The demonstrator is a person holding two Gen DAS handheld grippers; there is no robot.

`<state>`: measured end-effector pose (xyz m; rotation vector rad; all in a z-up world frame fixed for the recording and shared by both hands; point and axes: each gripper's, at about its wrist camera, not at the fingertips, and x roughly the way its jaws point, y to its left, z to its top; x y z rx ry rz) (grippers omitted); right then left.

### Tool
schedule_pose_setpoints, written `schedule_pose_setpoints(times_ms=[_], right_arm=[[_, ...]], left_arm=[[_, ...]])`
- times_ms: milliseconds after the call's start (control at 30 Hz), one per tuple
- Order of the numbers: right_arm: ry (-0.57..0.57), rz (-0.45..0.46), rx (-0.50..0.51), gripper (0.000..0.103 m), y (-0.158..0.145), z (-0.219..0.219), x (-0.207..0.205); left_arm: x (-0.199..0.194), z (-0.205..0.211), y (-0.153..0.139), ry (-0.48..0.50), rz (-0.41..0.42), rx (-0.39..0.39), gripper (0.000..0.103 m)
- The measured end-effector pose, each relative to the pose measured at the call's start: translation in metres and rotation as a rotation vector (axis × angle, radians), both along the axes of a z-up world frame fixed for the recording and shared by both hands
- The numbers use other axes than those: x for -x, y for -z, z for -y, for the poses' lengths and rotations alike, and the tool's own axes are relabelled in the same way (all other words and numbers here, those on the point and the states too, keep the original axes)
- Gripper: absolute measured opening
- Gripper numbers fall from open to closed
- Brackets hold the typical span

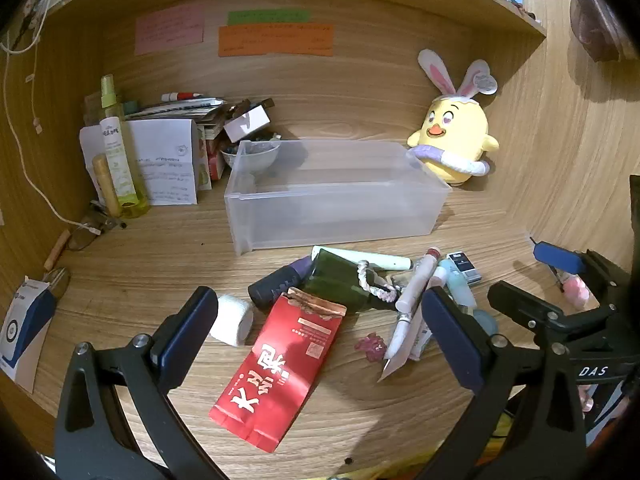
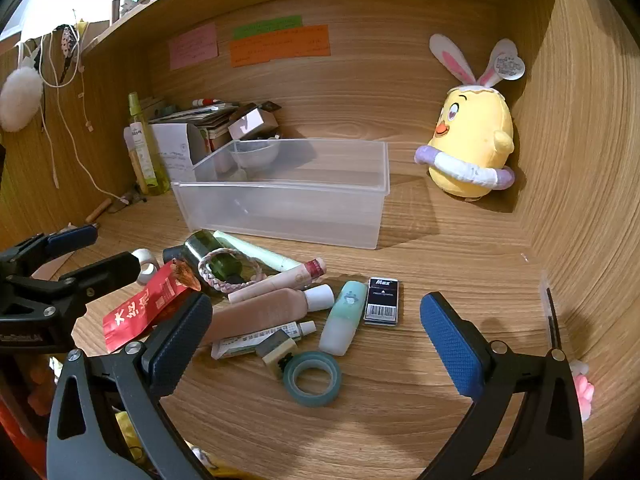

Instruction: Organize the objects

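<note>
Both grippers hang over the front of the desk [image 2: 420, 420], jaws spread wide and holding nothing. The left gripper [image 1: 320, 320] has the red packet [image 1: 280, 372] below its open jaws; the packet lies flat, its long axis running from the desk's front edge back toward the bin, torn top pointing that way. The right gripper [image 2: 316, 324] hovers over the pile: a tape ring [image 2: 313, 378] nearest the front, a mint bottle [image 2: 344, 322] pointing front to back, a black box [image 2: 382, 301] beside it, and a beige tube [image 2: 264, 310] lying crosswise. Behind the pile sits the clear bin [image 2: 288, 200], long axis left to right, empty. A plush chick [image 2: 472, 140] stands in the right rear corner.
</note>
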<state>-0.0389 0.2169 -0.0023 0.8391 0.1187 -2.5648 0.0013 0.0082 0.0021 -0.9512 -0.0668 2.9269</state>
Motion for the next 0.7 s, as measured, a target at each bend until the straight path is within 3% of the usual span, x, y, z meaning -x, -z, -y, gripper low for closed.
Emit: schedule_pose_setpoints(times_ms=[700], right_arm=[[-0.001,-0.002,-0.005,0.103,0.001,0.0021,0.0003]], left_arm=[[-0.0023,-0.0024,-0.003,0.022,0.002,-0.022,0.103]])
